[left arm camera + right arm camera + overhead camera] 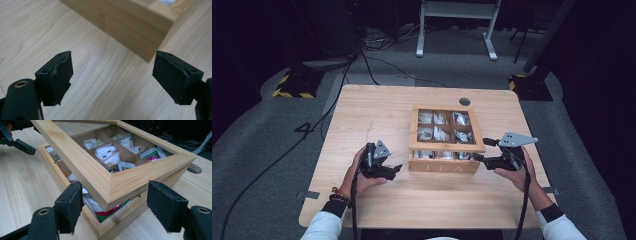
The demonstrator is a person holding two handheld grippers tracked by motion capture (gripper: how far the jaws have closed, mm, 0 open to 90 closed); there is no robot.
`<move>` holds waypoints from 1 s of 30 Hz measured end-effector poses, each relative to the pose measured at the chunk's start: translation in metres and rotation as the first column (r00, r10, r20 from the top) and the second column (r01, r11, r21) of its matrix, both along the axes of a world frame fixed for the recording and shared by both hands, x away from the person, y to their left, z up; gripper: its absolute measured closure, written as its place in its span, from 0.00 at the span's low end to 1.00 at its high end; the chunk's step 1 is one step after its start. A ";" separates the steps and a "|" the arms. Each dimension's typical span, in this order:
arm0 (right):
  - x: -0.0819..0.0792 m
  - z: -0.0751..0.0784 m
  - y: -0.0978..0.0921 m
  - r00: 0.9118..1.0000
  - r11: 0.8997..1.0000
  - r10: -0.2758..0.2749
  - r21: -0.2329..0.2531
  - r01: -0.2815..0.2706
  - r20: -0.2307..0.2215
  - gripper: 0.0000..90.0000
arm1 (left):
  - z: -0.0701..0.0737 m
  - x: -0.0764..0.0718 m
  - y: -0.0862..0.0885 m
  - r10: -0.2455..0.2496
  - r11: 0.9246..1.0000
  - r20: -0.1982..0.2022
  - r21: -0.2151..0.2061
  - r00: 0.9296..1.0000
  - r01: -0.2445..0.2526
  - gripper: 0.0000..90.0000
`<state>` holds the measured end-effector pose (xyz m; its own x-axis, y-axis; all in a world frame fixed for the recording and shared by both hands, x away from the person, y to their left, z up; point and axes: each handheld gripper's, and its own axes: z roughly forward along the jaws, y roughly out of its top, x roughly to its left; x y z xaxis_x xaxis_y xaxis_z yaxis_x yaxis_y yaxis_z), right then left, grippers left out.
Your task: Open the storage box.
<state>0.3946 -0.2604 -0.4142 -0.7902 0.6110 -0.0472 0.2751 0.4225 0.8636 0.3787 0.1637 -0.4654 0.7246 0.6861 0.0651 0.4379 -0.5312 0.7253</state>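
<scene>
- Landmark: a rectangular bamboo tea box (446, 165) with a window-framed lid (447, 146) stands on the pale wooden tabletop (377, 105), right of centre; its long front face, lettered, is turned toward the person.
- The lid is tilted up at its front edge in the right gripper view, leaving a gap above the box wall through which white and red-green sachets (110, 153) show in their square compartments.
- Right gripper (484, 150): at the box's front right corner, jaws spread wide, one on each side of the raised lid corner (110, 192); whether either pad touches the wood cannot be told.
- Left gripper (396, 170): just left of the box's front left corner, near but apart from it, jaws wide and holding nothing; the box corner (152, 53) lies ahead and slightly right of its jaws.
- Judgement: the right gripper is the nearer to the lid; the next move likely turns on this corner, lifting along the lid's short edge while the left gripper could steady the box.
</scene>
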 end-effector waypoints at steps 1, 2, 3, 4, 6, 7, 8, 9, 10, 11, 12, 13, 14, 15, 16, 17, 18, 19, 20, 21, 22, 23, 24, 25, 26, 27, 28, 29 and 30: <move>0.000 0.000 0.000 1.000 1.000 0.000 0.000 0.000 0.000 0.33 | 0.002 0.001 -0.002 -0.001 1.000 0.000 -0.005 1.000 0.001 0.19; 0.000 0.001 0.001 1.000 1.000 -0.001 0.001 0.001 0.000 0.32 | 0.005 0.002 -0.004 -0.007 1.000 0.010 -0.009 1.000 0.007 0.19; 0.000 0.001 0.001 1.000 1.000 -0.001 0.001 0.001 0.000 0.32 | 0.008 0.002 -0.005 -0.010 1.000 0.016 -0.016 1.000 0.011 0.19; 0.000 0.001 0.001 1.000 1.000 -0.002 0.001 0.002 0.001 0.32 | 0.012 0.004 -0.008 -0.030 0.999 0.034 -0.031 0.999 0.031 0.19; 0.000 0.002 0.002 1.000 1.000 -0.007 0.004 0.007 0.006 0.32 | 0.019 0.005 -0.012 -0.048 0.998 0.054 -0.048 0.997 0.051 0.18; 0.001 0.003 0.002 1.000 1.000 -0.008 0.006 0.008 0.005 0.32 | 0.021 0.006 -0.014 -0.059 0.996 0.071 -0.055 0.996 0.063 0.18; 0.001 0.004 0.002 1.000 1.000 -0.006 0.009 0.006 0.005 0.32 | 0.024 0.006 -0.016 -0.064 0.996 0.089 -0.058 0.994 0.069 0.18; 0.001 0.004 0.002 1.000 1.000 -0.006 0.009 0.006 0.005 0.32 | 0.026 0.007 -0.018 -0.067 0.996 0.094 -0.055 0.993 0.072 0.18; 0.002 0.005 0.002 1.000 1.000 -0.007 0.012 0.007 0.004 0.32 | 0.031 0.009 -0.024 -0.076 0.994 0.109 -0.064 0.991 0.083 0.18; 0.002 0.005 0.002 1.000 1.000 -0.007 0.012 0.007 0.004 0.32 | 0.031 0.009 -0.024 -0.076 0.994 0.109 -0.064 0.991 0.083 0.18; 0.002 0.005 0.002 1.000 1.000 -0.008 0.013 0.008 0.003 0.32 | 0.034 0.011 -0.027 -0.074 0.995 0.133 -0.057 0.988 0.083 0.18; 0.002 0.006 0.002 1.000 1.000 -0.009 0.014 0.009 0.003 0.32 | 0.036 0.012 -0.030 -0.078 0.995 0.141 -0.056 0.987 0.087 0.18; 0.002 0.006 0.002 1.000 1.000 -0.009 0.014 0.009 0.003 0.32 | 0.038 0.013 -0.031 -0.080 0.994 0.144 -0.061 0.986 0.089 0.18; 0.002 0.007 0.002 1.000 1.000 -0.010 0.014 0.010 0.000 0.32 | 0.042 0.014 -0.033 -0.081 0.994 0.147 -0.065 0.986 0.092 0.19; 0.002 0.008 0.002 1.000 1.000 -0.012 0.012 0.012 -0.004 0.32 | 0.045 0.014 -0.035 -0.088 0.991 0.167 -0.084 0.982 0.103 0.19; 0.002 0.008 0.002 1.000 1.000 -0.014 0.010 0.014 -0.008 0.32 | 0.047 0.014 -0.037 -0.091 0.990 0.180 -0.089 0.980 0.108 0.19; 0.003 0.009 0.002 1.000 1.000 -0.014 0.010 0.014 -0.006 0.32 | 0.048 0.014 -0.038 -0.089 0.990 0.184 -0.089 0.979 0.107 0.19; 0.003 0.009 0.002 1.000 1.000 -0.015 0.010 0.015 -0.008 0.32 | 0.049 0.014 -0.038 -0.091 0.990 0.183 -0.087 0.979 0.108 0.19; 0.003 0.009 0.002 1.000 1.000 -0.015 0.010 0.015 -0.008 0.32 | 0.051 0.015 -0.040 -0.091 0.990 0.186 -0.089 0.978 0.109 0.19; 0.003 0.010 0.002 1.000 1.000 -0.015 0.010 0.015 -0.011 0.32 | 0.053 0.015 -0.041 -0.087 0.990 0.194 -0.090 0.977 0.106 0.20; 0.003 0.010 0.002 1.000 1.000 -0.014 0.012 0.014 -0.011 0.32 | 0.055 0.016 -0.041 -0.083 0.989 0.200 -0.102 0.976 0.105 0.20; 0.003 0.011 0.002 1.000 1.000 -0.016 0.014 0.016 -0.013 0.32 | 0.057 0.017 -0.042 -0.089 0.989 0.206 -0.102 0.975 0.112 0.21; 0.004 0.011 0.002 1.000 1.000 -0.017 0.014 0.017 -0.012 0.32 | 0.057 0.017 -0.043 -0.087 0.989 0.214 -0.098 0.973 0.110 0.20; 0.003 0.012 0.002 1.000 1.000 -0.019 0.020 0.019 -0.012 0.32 | 0.058 0.018 -0.044 -0.089 0.989 0.213 -0.095 0.973 0.112 0.20; 0.004 0.013 0.002 1.000 1.000 -0.017 0.020 0.017 -0.012 0.32 | 0.058 0.019 -0.046 -0.093 0.989 0.216 -0.091 0.972 0.115 0.20; 0.004 0.013 0.002 1.000 1.000 -0.017 0.020 0.017 -0.012 0.32 | 0.059 0.019 -0.047 -0.092 0.990 0.217 -0.088 0.972 0.113 0.20; 0.004 0.013 0.002 1.000 1.000 -0.017 0.021 0.017 -0.012 0.32 | 0.060 0.020 -0.048 -0.095 0.990 0.226 -0.084 0.969 0.116 0.20; 0.004 0.013 0.002 1.000 0.999 -0.017 0.028 0.017 -0.012 0.32 | 0.061 0.020 -0.048 -0.100 0.989 0.230 -0.085 0.968 0.122 0.21; 0.005 0.014 0.001 1.000 0.999 -0.021 0.035 0.021 -0.014 0.32 | 0.062 0.020 -0.048 -0.102 0.988 0.235 -0.086 0.967 0.125 0.21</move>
<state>0.3993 -0.2590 -0.4004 -0.7777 0.6284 -0.0146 0.2955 0.3860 0.8739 0.3990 0.1157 -0.4030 0.7716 0.6118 0.1743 0.1951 -0.4884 0.8506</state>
